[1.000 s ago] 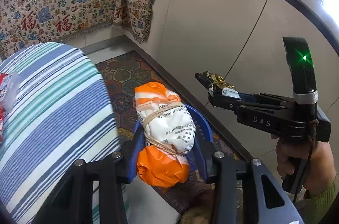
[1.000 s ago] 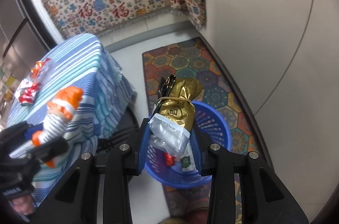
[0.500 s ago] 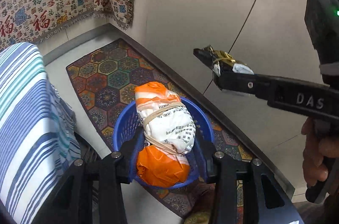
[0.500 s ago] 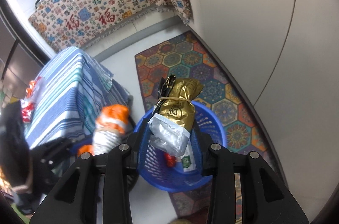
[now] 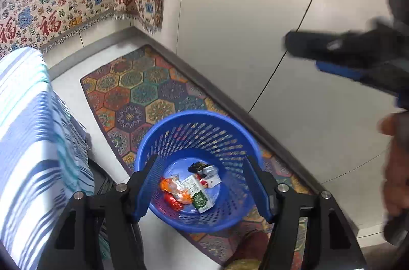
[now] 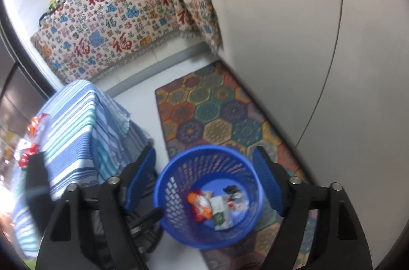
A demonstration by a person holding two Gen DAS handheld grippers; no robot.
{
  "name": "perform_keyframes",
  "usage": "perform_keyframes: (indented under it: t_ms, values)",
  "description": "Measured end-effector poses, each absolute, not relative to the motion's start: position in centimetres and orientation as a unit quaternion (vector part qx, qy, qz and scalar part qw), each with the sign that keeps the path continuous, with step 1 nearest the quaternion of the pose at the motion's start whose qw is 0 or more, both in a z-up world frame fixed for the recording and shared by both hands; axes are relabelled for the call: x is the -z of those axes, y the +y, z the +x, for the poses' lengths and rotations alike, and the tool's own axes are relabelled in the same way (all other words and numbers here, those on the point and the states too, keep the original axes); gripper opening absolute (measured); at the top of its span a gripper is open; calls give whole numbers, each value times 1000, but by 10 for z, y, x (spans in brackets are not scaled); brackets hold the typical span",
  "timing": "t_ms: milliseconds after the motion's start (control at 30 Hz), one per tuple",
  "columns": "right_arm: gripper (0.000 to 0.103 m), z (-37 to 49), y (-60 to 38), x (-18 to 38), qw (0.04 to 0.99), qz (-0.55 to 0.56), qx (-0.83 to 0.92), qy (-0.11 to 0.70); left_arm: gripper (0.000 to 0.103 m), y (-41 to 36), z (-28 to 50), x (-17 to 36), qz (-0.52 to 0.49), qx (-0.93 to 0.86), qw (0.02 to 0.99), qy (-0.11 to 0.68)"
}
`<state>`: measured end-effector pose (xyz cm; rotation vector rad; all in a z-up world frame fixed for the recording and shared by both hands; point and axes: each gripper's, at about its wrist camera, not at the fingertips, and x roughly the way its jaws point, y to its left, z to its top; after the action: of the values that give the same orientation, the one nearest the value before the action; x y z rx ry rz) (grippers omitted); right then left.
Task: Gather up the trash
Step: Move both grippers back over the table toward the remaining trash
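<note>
Trash [image 5: 190, 189] heaped in blue basket [image 5: 230, 127], labels unreadable | left hand-held gripper [image 5: 202, 189] spread, empty | right hand-held gripper [image 6: 204, 185] spread, empty

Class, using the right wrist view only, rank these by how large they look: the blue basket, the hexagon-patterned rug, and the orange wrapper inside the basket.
1. Hexagon-patterned rug, partly hidden by the basket.
2. Blue basket; nearer the camera, so its look is inflated.
3. Orange wrapper, clearly smallest.
</note>
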<state>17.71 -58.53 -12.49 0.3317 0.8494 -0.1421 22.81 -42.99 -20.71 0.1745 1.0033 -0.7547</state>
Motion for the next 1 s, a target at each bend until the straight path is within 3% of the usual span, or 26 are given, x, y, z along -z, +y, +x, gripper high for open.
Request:
perform_keyframes:
  t_ms: [100, 267, 733, 1000]
  values:
    - [93, 179, -577, 117, 902, 148, 73, 400, 67, -406, 213, 175, 66, 363, 813, 451]
    - [96, 185, -545, 107, 912, 110, 60, 391, 72, -346, 186, 137, 61, 368, 824, 426]
    - [96, 193, -305, 120, 885, -25, -197, 421, 73, -122, 200, 151, 39, 155, 869, 469]
    - [96, 211, -235, 147, 865, -70, -227, 443, 73, -47, 224, 161, 20, 83, 875, 476]
